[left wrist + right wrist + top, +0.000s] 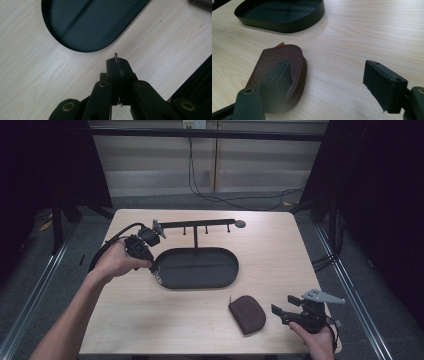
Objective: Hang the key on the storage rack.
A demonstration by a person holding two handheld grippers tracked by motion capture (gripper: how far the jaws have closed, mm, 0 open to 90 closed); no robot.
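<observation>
A brown leather zip pouch (247, 314) lies near the table's front right, seen close up as the pouch (277, 56). My right gripper (283, 305) stands open just right of it; in the right gripper view this gripper (328, 72) has one jaw in front of the pouch and the other over bare wood. My left gripper (156, 270) points down at the left end of a black oval tray (200, 267). This left gripper (117, 62) is shut on a thin silvery metal piece (115, 56), seen edge-on, just outside the tray (82, 22).
A black bar stand with several small hooks (197, 224) rises from the tray's far side. The tray's wall (279, 17) lies beyond the pouch. Light wooden tabletop (280, 255) stretches right of the tray. Cables run on the floor behind the table.
</observation>
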